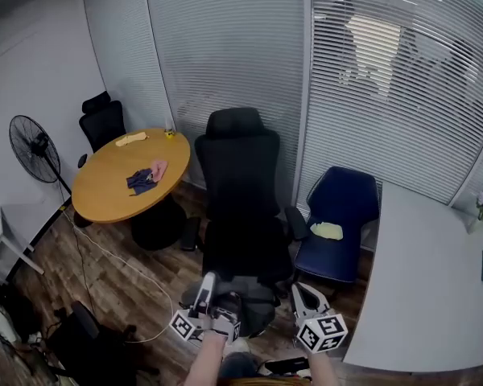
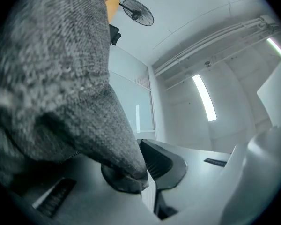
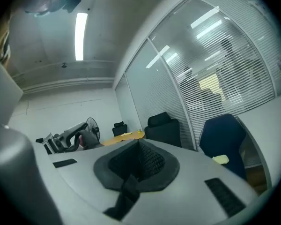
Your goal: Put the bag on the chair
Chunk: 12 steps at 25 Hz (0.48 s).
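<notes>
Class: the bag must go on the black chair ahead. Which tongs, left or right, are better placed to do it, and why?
Left. The left tongs are shut on the grey bag, right in front of the black chair; the right tongs hold nothing.

An office meeting room stood behind glass partition walls hung with horizontal blinds [image 1: 386, 95]. It held a round wooden table [image 1: 117, 187], a black swivel chair [image 1: 241, 191] beside it and another [image 1: 103, 121] behind, a blue armchair [image 1: 342, 211], a long white table [image 1: 423, 280], a pedestal fan [image 1: 34, 147] and a wood-plank floor [image 1: 121, 284].
</notes>
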{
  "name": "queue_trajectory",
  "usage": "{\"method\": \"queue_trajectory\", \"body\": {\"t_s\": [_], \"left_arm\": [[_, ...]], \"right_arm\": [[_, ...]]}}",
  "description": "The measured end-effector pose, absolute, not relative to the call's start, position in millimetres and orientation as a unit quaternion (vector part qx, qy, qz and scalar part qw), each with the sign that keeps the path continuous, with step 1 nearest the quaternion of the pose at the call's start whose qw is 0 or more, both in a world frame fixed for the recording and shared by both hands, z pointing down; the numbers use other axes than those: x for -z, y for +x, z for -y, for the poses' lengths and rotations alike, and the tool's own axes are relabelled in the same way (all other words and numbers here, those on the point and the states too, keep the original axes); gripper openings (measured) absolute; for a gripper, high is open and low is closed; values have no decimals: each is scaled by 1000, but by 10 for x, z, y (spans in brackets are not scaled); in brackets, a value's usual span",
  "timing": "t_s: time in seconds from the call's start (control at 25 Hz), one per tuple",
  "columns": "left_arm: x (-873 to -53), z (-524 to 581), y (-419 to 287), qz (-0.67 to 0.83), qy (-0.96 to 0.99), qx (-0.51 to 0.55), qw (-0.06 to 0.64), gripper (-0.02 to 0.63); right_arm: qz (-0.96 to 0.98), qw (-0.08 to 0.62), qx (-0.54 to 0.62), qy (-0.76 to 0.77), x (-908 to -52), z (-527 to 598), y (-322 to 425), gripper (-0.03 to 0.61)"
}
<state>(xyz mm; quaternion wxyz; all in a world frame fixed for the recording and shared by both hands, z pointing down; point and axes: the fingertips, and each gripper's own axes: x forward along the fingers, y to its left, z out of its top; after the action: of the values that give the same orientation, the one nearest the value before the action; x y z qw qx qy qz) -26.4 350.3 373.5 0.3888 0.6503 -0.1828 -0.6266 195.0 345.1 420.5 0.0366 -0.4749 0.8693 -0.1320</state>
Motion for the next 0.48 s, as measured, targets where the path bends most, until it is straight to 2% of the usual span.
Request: {"method": "queue_trajectory", "body": {"t_s": [0.48], "left_arm": [[-4054,-2690,-325,192,630,631,409,23]], "right_arm": [[-874,28,150,-462,-4448,-2601,1769,12]]}}
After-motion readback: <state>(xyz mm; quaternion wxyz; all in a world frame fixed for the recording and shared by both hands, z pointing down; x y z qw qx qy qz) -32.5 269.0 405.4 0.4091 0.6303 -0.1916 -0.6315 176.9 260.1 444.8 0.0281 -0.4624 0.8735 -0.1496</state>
